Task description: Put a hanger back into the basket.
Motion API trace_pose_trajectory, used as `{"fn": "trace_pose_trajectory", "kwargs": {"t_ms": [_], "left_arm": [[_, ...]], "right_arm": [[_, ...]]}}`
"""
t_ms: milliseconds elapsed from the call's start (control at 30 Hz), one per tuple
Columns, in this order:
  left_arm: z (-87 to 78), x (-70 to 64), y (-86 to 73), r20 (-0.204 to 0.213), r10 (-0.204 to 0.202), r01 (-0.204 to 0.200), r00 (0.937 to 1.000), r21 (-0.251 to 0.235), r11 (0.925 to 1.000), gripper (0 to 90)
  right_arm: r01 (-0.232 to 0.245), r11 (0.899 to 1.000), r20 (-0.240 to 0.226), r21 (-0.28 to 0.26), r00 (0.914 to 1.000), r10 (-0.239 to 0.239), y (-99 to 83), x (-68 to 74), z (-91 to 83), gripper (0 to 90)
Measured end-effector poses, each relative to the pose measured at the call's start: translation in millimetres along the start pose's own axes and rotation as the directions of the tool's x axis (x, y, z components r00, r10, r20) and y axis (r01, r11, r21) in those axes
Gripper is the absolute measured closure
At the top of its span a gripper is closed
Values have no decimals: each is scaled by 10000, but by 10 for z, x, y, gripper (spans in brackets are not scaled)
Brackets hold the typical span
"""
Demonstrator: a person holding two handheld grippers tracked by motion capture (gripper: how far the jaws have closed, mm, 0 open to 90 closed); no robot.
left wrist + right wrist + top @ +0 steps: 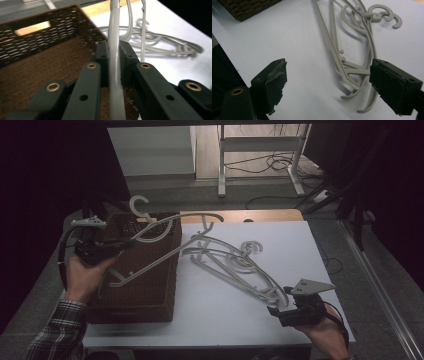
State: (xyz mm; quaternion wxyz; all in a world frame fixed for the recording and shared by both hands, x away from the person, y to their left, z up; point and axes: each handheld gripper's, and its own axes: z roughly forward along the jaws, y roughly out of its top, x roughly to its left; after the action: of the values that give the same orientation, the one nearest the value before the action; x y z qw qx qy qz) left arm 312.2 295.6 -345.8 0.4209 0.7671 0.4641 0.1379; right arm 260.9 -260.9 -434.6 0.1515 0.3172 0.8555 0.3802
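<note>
A pale grey plastic hanger (165, 236) hangs tilted over the brown woven basket (150, 290) at the table's left. Its hook (139, 206) points up and back. My left gripper (126, 242) is shut on one of its arms; in the left gripper view the jaws (114, 52) clamp that hanger arm (115, 82). A pile of similar hangers (235, 265) lies on the white table. My right gripper (278, 306) stands open at the pile's near right end. In the right gripper view the hanger ends (354, 82) lie between the right gripper's (329, 77) spread fingers, untouched.
The white table (225, 320) has bare surface in front of the pile and at the far right. A strip of wooden tabletop (250, 215) shows at the back. Beyond it stand a metal table frame (260, 150) and floor cables (280, 162).
</note>
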Motion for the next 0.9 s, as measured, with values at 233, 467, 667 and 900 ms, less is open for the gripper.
{"fn": "trace_pose_trajectory", "kwargs": {"t_ms": [233,467,667,900], "left_arm": [[-123,200,-209,-787,-577,549,9952,-372,9978,814],[-170,384,-372,-1502,-942,859,9842,-607,9945,814],[-170,506,-470,-1964,-859,726,9768,-737,9946,814],[-110,644,-591,-2427,-939,762,9655,-814,9938,813]], "right_arm": [[-53,9998,15,184,10000,53,-74,24,40,151],[-147,9995,-27,291,9999,148,-105,20,72,152],[-55,9991,-11,415,10000,56,-115,24,97,153],[-47,9991,-28,425,10000,49,-117,20,102,158]]}}
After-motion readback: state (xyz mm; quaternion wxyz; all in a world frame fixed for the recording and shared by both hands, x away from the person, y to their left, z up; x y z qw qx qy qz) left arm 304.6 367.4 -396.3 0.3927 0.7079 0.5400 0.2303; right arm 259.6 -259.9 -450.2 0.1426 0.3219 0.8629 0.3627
